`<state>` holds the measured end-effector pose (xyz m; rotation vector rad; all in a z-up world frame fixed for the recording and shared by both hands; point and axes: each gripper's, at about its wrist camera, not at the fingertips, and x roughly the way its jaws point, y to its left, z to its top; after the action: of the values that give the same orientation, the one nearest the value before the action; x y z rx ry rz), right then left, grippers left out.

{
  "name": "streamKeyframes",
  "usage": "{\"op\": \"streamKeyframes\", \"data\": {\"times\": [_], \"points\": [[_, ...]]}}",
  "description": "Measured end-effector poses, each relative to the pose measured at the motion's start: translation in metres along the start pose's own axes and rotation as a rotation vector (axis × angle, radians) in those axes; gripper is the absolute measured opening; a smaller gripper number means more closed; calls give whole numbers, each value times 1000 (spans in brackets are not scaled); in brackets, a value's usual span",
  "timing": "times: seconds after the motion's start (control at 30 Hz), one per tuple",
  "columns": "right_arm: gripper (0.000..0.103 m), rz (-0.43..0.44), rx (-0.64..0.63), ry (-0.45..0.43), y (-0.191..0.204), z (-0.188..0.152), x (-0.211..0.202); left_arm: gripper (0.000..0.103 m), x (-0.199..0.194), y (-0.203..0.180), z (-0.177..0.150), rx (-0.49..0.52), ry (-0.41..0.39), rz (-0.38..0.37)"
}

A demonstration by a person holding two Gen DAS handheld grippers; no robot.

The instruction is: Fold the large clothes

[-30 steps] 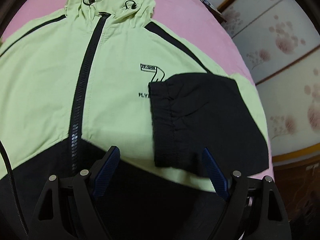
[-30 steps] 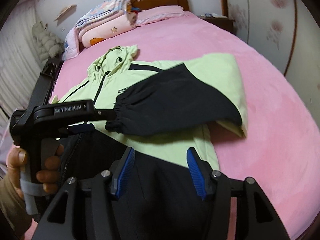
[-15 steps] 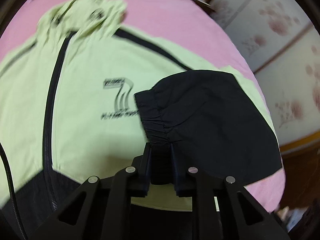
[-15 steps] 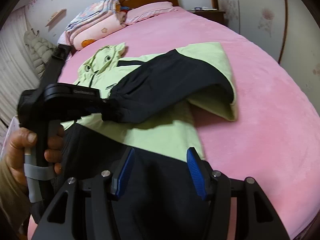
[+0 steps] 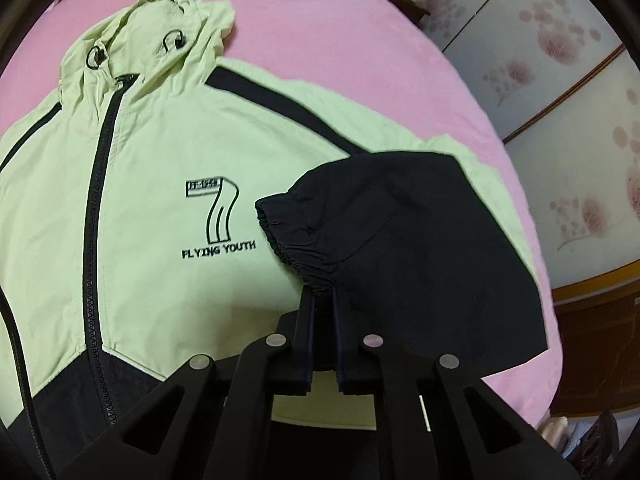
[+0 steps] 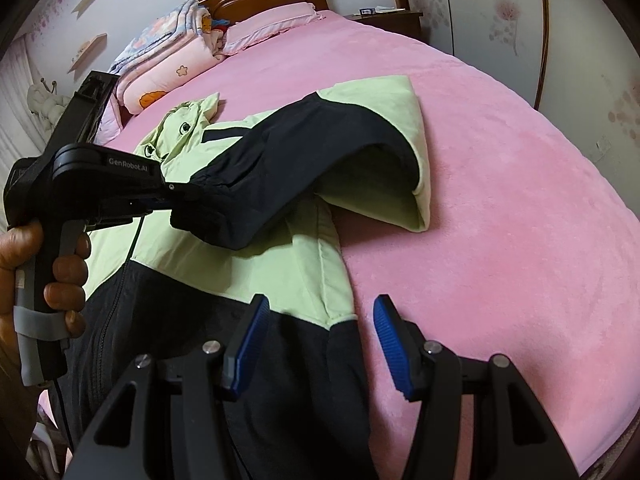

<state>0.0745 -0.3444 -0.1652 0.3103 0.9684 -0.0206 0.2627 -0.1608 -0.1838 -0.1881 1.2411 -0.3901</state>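
- Since the earlier frame the left gripper (image 5: 323, 294) has closed its jaws on the elastic cuff (image 5: 296, 236) of the black sleeve (image 6: 280, 176) and lifted it off the chest.
- Light-green and black zip-up hooded jacket (image 5: 160, 184) lies face up on the pink plush bedspread (image 6: 500, 208), hood toward the far headboard.
- Raised sleeve arches over the jacket's right half; its green shoulder fold stands open.
- Right gripper (image 6: 320, 340) hovers, jaws apart, blue pads straddling the jacket's near right side seam, holding nothing.
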Motion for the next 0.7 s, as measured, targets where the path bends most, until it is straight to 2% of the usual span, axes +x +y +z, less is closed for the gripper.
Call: {"op": "streamKeyframes", "data": {"times": [0.13, 0.37, 0.43, 0.57, 0.7], "points": [[54, 0, 13, -11, -4, 2, -4, 4, -33, -10, 5, 49, -96, -32], [54, 32, 59, -29, -11, 25, 4, 4, -144, -38, 43, 175, -360, -46], [54, 54, 95, -22, -13, 33, 15, 3, -161, -42, 51, 192, -396, -44], [54, 50, 156, -8, -14, 49, 40, 3, -193, -39, 61, 226, -466, 11], [54, 52, 194, -11, -13, 62, 53, 3, -203, -23, 66, 207, -487, 52]]}}
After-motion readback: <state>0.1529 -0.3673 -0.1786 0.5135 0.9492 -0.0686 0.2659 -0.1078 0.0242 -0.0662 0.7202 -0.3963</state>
